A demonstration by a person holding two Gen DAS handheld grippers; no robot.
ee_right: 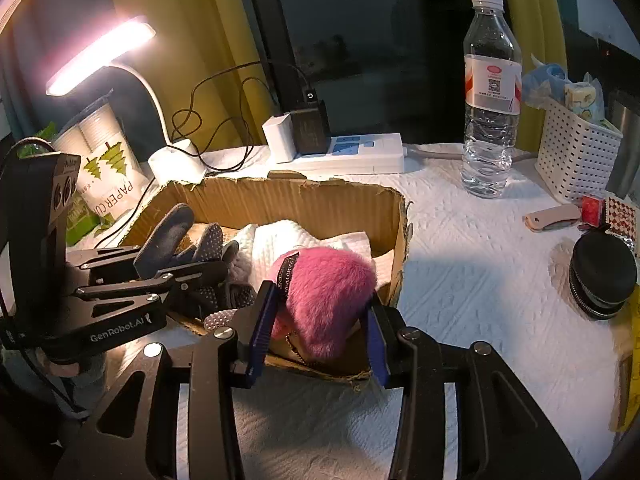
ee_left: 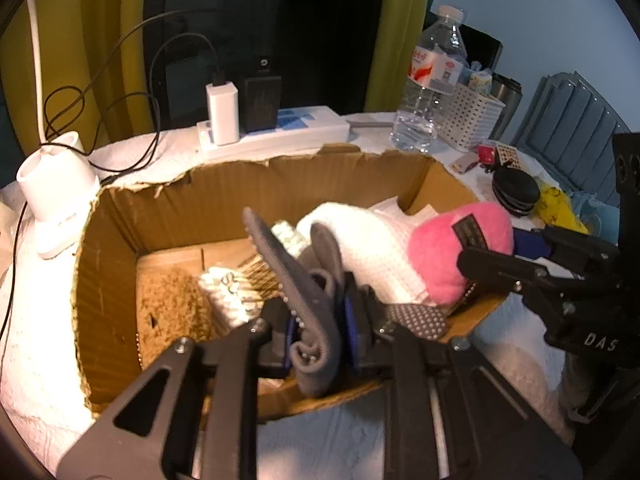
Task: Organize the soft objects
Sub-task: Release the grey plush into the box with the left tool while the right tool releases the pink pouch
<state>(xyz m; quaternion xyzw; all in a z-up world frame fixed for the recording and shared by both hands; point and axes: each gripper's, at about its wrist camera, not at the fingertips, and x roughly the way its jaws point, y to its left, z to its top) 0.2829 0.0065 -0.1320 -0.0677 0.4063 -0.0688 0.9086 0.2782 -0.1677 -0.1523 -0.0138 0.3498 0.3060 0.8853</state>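
Observation:
A torn cardboard box (ee_left: 224, 184) (ee_right: 304, 200) stands on the white cloth. My left gripper (ee_left: 320, 324) is shut on a grey dotted sock (ee_left: 308, 304) and holds it over the box's near edge; the sock also shows in the right wrist view (ee_right: 172, 236). My right gripper (ee_right: 316, 320) is shut on a pink plush toy (ee_right: 328, 288) (ee_left: 452, 248) at the box's near right corner. A white towel (ee_left: 368, 240) (ee_right: 276, 248) lies in the box behind the plush, with a brown fuzzy item (ee_left: 168, 304) and a white knitted item (ee_left: 228, 292) to the left.
A power strip (ee_left: 280, 132) (ee_right: 352, 152) with chargers lies behind the box. A water bottle (ee_right: 490, 96), a white perforated basket (ee_right: 572, 160), a black round case (ee_right: 602, 276), a lamp (ee_right: 100, 56) and a paper cup pack (ee_right: 108, 176) stand around.

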